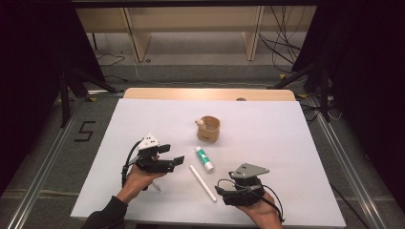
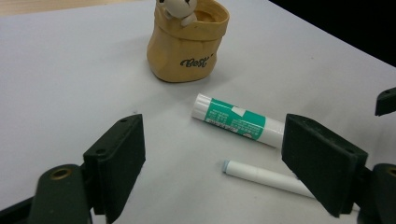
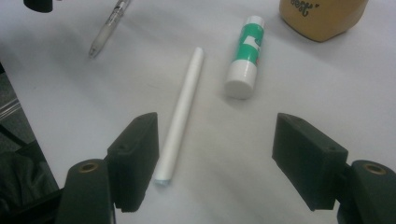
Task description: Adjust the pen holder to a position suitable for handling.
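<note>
White board covers the tabletop [image 1: 286,143], and nothing on it has been lifted yet, so I judge the work to be at its very start. Nearest the front edge, the right gripper [image 1: 241,188] hangs with its jaws spread wide and empty; in the right gripper view the long white plastic stick [image 3: 182,116] lies flat just beside its left jaw, one end pointing at the camera. The left gripper [image 1: 165,161], towards the front left corner, is likewise spread and holds nothing. A clear ballpoint pen [image 3: 106,29] lies near that left gripper, partly cut off by the picture's top edge. Just beyond the stick rests the green-and-white glue stick [image 1: 204,159], on its side, apart from the stick. Farther in, near the middle of the board, stands the tan sack-shaped holder [image 1: 208,129] with a small pale figure at its rim.

Likely all the loose pieces still have to go into the holder, starting with the stick or the glue stick. Whether the holder already contains anything cannot be told, and its printed lettering is only partly readable.
</note>
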A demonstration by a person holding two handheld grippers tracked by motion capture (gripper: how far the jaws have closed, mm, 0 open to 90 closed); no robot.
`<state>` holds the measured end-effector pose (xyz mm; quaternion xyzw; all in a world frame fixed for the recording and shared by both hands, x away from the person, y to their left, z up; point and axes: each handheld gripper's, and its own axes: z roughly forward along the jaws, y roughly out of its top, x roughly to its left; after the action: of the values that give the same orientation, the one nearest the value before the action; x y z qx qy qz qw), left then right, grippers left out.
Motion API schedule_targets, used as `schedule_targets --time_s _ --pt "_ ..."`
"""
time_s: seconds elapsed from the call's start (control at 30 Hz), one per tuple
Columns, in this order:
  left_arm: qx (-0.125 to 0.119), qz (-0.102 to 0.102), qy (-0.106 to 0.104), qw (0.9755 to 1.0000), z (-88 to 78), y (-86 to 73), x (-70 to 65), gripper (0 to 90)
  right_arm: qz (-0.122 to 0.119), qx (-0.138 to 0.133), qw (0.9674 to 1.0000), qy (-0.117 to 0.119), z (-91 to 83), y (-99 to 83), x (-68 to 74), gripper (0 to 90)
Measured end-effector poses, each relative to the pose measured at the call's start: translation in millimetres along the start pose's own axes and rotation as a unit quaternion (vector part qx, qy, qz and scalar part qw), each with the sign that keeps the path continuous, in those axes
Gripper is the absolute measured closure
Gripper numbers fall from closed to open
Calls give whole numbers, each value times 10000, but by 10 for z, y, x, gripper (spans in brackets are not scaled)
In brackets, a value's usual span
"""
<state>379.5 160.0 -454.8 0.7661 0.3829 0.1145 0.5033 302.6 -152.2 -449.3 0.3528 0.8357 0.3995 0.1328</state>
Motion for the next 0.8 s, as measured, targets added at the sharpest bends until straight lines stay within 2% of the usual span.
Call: schedule_targets --time_s 0.3,0.6,0.8 --pt "0 48 10 10000 -19 -79 -39 185 15 112 9999 14 78 32 21 329" --pt "-144 128 55 9998 -90 -132 -68 166 -16 224 9997 58 186 56 78 323" --pt "-146 101 -46 9998 -125 -150 -97 161 -58 284 9995 96 223 50 116 322"
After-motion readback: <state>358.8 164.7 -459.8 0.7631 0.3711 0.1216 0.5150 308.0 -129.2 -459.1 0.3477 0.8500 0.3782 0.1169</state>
